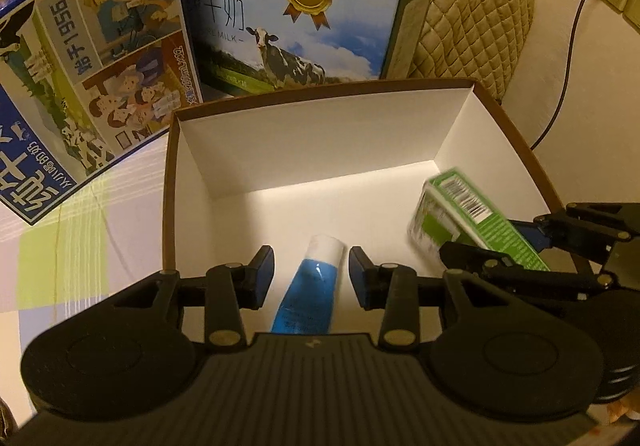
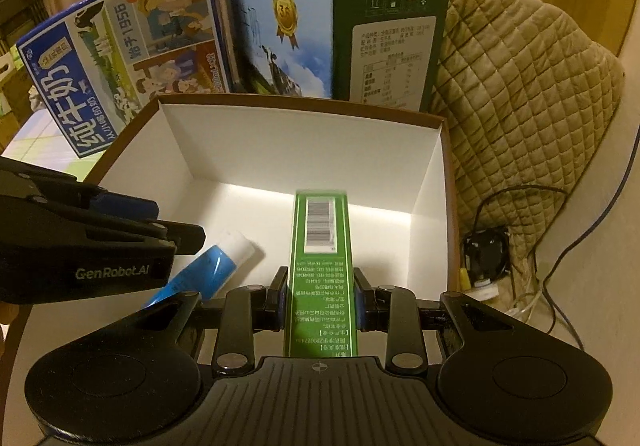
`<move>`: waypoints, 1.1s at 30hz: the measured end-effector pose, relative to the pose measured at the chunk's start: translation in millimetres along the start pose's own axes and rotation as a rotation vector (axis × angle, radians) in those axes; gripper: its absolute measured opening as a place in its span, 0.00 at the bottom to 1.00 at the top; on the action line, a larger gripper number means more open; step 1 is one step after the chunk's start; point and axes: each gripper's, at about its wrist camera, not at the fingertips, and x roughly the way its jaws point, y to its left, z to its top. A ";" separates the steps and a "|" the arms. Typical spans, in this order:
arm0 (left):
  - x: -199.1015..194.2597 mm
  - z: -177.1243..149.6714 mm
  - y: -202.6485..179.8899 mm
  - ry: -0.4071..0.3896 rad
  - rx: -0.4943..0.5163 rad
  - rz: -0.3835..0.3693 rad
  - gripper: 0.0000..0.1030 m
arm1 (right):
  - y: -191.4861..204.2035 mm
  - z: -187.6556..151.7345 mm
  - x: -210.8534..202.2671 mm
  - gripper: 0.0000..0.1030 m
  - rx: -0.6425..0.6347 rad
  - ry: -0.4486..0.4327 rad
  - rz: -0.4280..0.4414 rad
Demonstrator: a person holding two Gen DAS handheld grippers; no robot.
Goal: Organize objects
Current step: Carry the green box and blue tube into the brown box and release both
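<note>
- My right gripper was clamped on a long green carton, holding it by its sides near the lower half, with the far end reaching out over the open box.
- My left gripper was spread wide and held nothing; a blue tube with a white cap lay on the box floor, seen between its fingers.
- In the right wrist view the tube lay just left of the carton, with the left gripper above it.
- Risk, as I judged it: the carton's far end looked blurred, so it seemed to be swinging, and a narrow side grip could let it pivot or slip.
- Risk: the two grippers sat close over the same box, so lowering the carton carelessly could knock them together or land it on the tube.
- Risk: releasing from this height could tip the carton against the right wall.
- Readable writing: "GenRobot.AI" on the left gripper's body.
- The carton bore a barcode and lines of small white print I could not read.
- Behind the box stood two milk cartons on the desk: a blue one marked "1956" and Chinese for pure milk, and a sky-blue one with a cow, a gold "3.6" medal and the partly hidden words "RE MILK".
</note>
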 end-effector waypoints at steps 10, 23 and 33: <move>-18.6 -10.2 8.2 -0.016 -0.010 -0.016 0.58 | -3.5 -0.4 -15.2 0.28 0.020 -0.050 0.022; -83.7 -42.4 6.6 -0.084 0.025 -0.063 0.81 | 1.1 -42.1 -95.6 0.44 0.131 -0.105 0.063; -134.5 -85.0 7.5 -0.107 0.001 -0.101 0.84 | 13.3 -85.5 -142.0 0.46 0.224 -0.116 0.089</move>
